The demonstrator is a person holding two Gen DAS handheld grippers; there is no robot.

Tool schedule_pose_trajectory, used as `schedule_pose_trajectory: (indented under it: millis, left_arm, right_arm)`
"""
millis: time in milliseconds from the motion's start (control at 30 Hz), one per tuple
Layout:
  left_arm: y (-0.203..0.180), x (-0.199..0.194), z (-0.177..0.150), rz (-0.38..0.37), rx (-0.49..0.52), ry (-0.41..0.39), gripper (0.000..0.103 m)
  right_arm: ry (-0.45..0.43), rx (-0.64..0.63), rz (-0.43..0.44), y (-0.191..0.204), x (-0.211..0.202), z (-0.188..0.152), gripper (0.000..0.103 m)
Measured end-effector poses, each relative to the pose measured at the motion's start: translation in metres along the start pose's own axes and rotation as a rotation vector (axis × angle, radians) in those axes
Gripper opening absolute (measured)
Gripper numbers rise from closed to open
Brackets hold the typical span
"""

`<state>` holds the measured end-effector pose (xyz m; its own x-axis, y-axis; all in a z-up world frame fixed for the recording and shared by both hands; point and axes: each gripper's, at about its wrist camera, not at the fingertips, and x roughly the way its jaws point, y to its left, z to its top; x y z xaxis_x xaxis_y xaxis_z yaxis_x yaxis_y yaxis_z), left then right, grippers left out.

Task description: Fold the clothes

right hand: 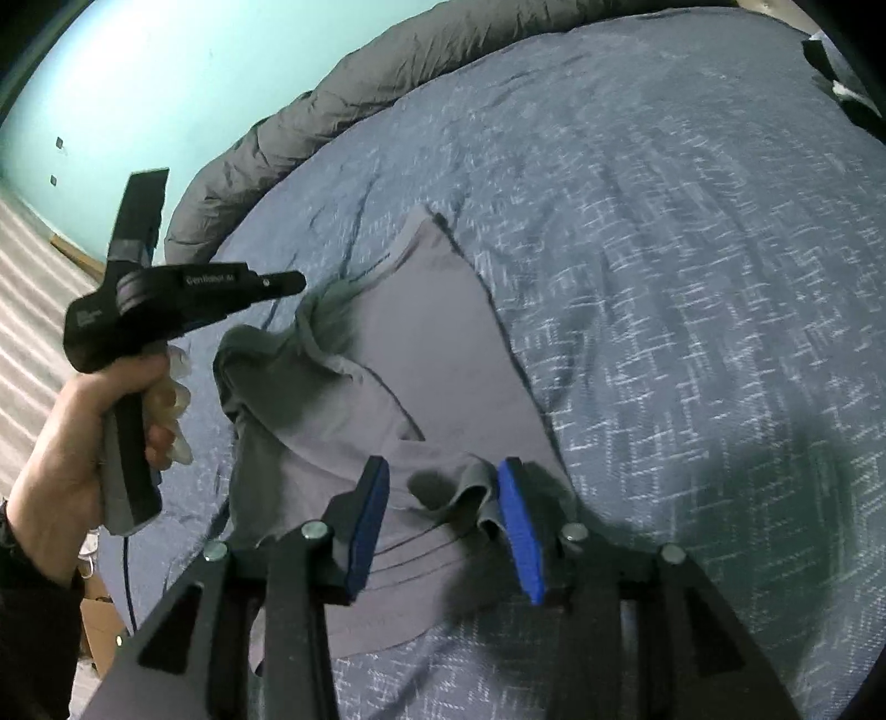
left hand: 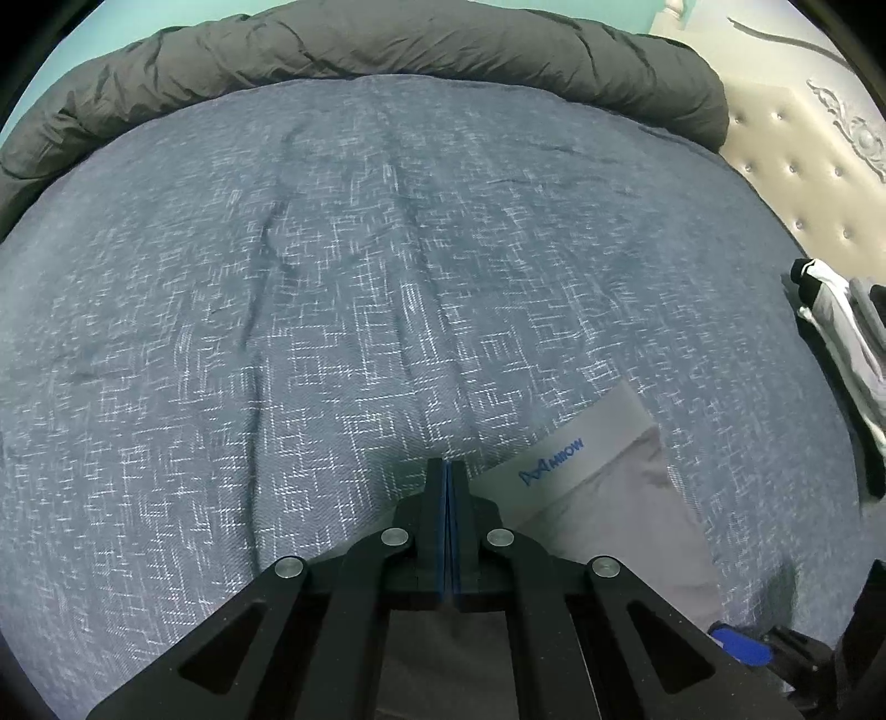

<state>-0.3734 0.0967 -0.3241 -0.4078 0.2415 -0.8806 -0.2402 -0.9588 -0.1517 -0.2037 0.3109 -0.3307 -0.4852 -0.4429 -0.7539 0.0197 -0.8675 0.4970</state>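
Grey underwear [right hand: 398,354] spread rumpled on blue patterned bedspread [left hand: 343,288], dark duvet [left hand: 354,50] bunched along far edge. Right gripper [right hand: 443,526] over garment's near edge, jaws wide apart, gripping nothing. Left gripper [left hand: 448,476] beside waistband [left hand: 576,443], pads pressed together, nothing visibly caught between.

A blue-patterned bedspread [left hand: 343,288] meets a dark duvet [left hand: 387,50], mint wall [right hand: 166,83] (tufted headboard [left hand: 803,166] alongside).

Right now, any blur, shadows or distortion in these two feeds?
Left wrist view: strong fisheye bowing, dark corner vignette; the bedspread weave smears mid-frame; the grey garment logo stays readable. Right wrist view: same bowing; the right tool throws a soft shadow on the bedspread; cloth near the left tool is motion-streaked.
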Motion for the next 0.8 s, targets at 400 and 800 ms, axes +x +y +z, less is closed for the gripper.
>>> schedule_pose_trajectory:
  millis: [400, 800]
  left_arm:
    - [0.005, -0.006, 0.002, -0.014, -0.020, -0.017, 0.000]
    - [-0.009, 0.023, 0.003, 0.082, -0.055, 0.082, 0.023]
  right_arm:
    - [-0.030, 0.013, 0.043, -0.005, -0.010, 0.001, 0.003]
    - [-0.032, 0.017, 0.067, -0.008, -0.013, -0.001, 0.003]
